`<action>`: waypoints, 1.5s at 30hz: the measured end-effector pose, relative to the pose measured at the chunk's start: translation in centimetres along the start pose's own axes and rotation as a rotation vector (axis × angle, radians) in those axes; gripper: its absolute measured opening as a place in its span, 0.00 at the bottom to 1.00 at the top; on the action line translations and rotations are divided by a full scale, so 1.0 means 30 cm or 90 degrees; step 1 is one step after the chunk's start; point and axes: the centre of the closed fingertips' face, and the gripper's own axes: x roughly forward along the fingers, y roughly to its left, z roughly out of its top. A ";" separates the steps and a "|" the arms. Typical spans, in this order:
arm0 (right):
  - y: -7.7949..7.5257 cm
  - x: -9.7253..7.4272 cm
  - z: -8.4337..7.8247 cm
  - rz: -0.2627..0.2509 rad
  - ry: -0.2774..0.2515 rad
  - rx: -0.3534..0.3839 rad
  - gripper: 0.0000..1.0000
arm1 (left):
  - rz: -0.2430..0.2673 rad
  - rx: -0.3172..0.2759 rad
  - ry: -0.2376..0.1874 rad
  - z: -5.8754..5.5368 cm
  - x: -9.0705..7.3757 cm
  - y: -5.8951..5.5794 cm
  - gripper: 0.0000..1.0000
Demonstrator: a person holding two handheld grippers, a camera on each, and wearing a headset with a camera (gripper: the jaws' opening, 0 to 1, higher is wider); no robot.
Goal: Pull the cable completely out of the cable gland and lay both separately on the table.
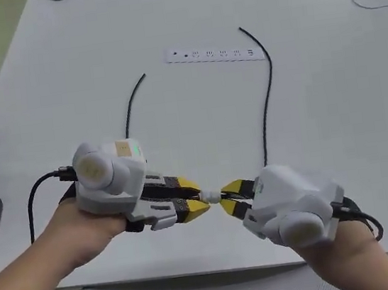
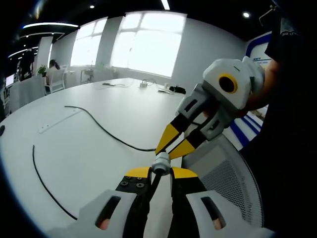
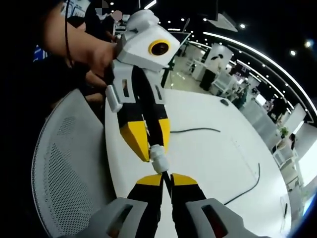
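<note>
White table (image 1: 331, 98): carrying all items, with both claws hovering over its near edge.
Long black cable (image 1: 267, 92): trailing from the far side, past the end of the power strip (image 1: 215, 53), toward the near edge. The right claw (image 1: 227, 198) is pinching it between nearly closed jaws.
Left claw (image 1: 201, 198): meeting the right one tip to tip, jaws clamping the cable gland (image 1: 214, 197).
Cable gland, white: sitting between both claws' tips, with the cable entering it from the right claw's side.
</note>
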 end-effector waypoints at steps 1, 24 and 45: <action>-0.002 0.000 -0.001 0.000 0.000 0.011 0.00 | 0.001 0.000 0.001 0.000 0.001 0.000 0.15; -0.074 0.007 -0.061 -0.015 0.004 0.087 0.00 | 0.027 -0.003 -0.012 0.021 0.002 0.047 0.15; -0.166 -0.031 -0.329 -0.103 0.031 0.367 0.00 | 0.029 -0.017 -0.030 0.038 0.002 0.020 0.15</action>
